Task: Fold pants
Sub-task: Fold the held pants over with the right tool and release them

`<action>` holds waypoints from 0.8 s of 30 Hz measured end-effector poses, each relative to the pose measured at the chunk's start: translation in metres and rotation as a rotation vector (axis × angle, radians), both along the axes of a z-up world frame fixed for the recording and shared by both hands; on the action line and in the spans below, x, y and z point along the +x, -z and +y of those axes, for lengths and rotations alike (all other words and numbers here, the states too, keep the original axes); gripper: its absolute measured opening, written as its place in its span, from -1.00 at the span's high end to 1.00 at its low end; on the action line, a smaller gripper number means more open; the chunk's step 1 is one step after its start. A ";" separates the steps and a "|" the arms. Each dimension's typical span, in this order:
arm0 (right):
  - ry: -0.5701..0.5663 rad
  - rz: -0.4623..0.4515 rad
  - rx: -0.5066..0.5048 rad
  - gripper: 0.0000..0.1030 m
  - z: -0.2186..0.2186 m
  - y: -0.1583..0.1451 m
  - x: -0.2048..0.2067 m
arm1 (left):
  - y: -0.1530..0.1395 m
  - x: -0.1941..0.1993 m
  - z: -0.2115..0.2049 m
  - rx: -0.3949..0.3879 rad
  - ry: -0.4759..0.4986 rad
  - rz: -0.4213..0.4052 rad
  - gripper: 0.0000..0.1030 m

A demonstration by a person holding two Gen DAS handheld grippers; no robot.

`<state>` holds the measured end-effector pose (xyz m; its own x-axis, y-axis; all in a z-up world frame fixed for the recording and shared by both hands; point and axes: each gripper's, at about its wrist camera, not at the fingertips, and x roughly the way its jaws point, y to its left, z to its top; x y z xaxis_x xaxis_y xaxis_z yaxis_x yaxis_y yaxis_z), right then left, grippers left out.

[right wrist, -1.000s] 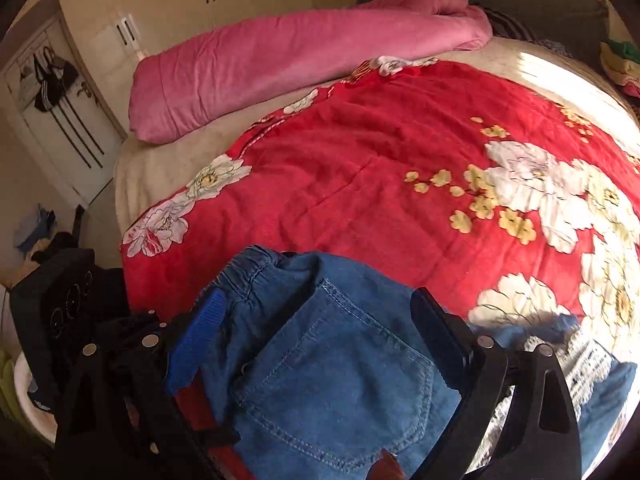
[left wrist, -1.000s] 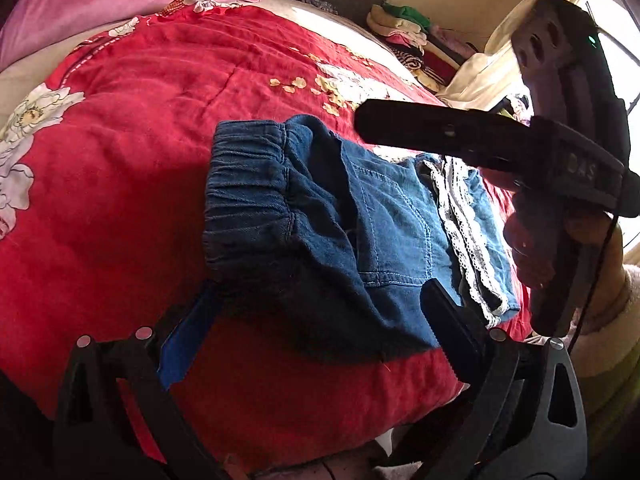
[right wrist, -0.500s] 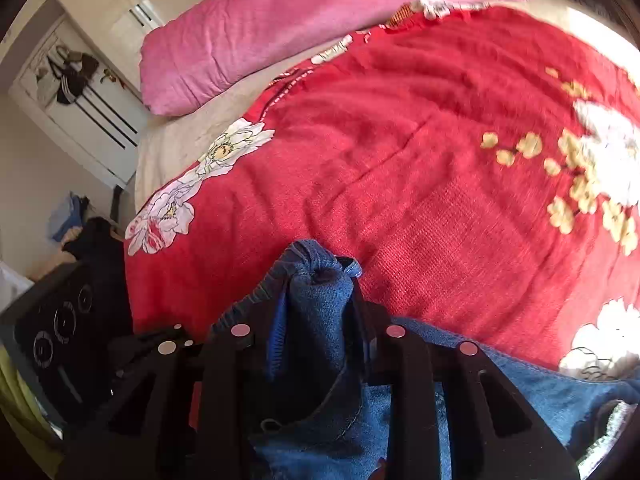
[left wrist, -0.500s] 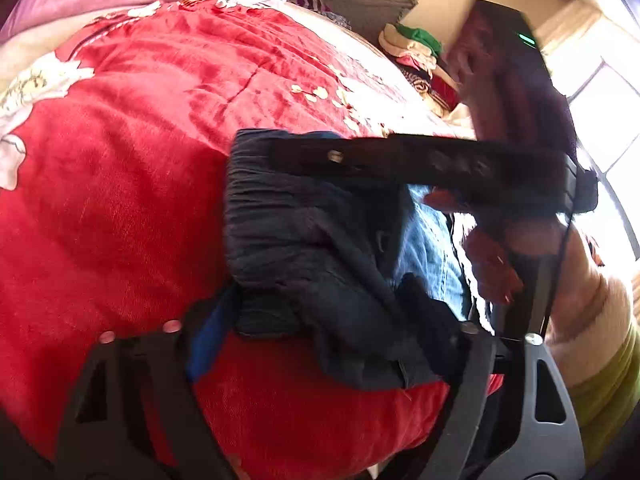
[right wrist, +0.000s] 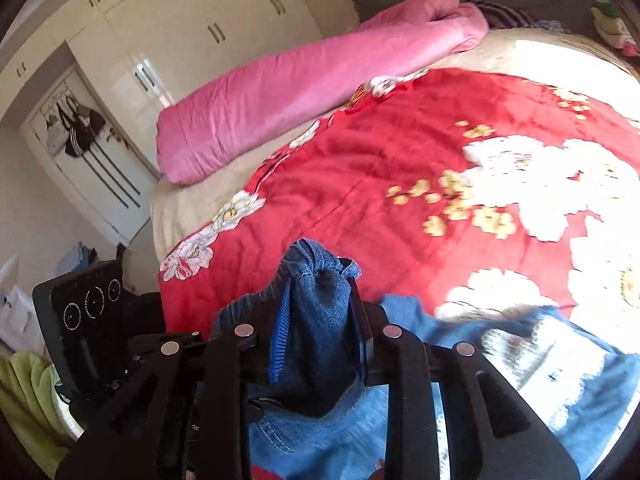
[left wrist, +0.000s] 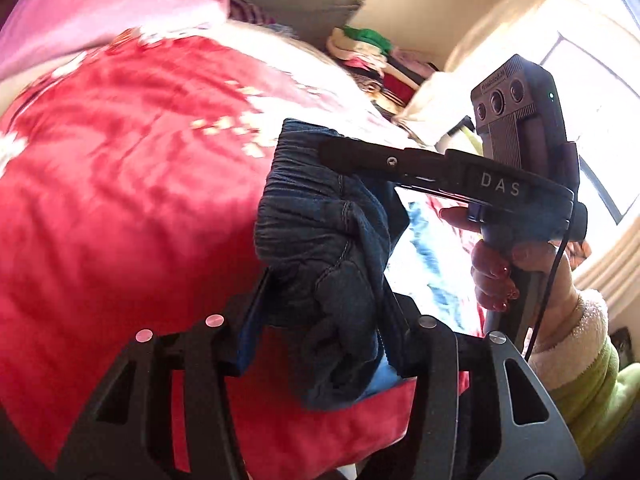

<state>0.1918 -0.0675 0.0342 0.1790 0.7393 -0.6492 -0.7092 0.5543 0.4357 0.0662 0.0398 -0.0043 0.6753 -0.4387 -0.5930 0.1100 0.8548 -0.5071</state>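
The blue denim pants [left wrist: 320, 232] are lifted off the red floral bedspread [left wrist: 120, 200] by their elastic waistband. My left gripper [left wrist: 324, 312] is shut on a bunch of the waistband at its near end. My right gripper [right wrist: 320, 304] is shut on the far end of the waistband; in the left wrist view it [left wrist: 360, 156] reaches in from the right, held by a hand. The rest of the pants [right wrist: 500, 380] hang down and trail over the bedspread [right wrist: 400, 160], blurred.
A rolled pink quilt [right wrist: 312, 76] lies along the far side of the bed. A stack of folded clothes [left wrist: 372, 56] sits beyond the bed near a bright window. White wardrobes [right wrist: 180, 40] line the wall. The bed's near edge is just below my left gripper.
Both grippers have shut on the waistband, the right before the left, and lifted the pants off the bedspread. The waistband has bunched up between them.
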 end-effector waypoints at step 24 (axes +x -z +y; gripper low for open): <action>0.271 0.016 0.067 -0.28 -0.169 0.008 -0.008 | 0.004 0.019 -0.167 0.132 0.319 -0.012 -0.34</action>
<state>0.1835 -0.2369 0.0262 0.3661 0.7072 -0.6049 -0.5322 0.6923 0.4873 0.0853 -0.1271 -0.0080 0.5236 -0.5490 -0.6515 0.3879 0.8345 -0.3914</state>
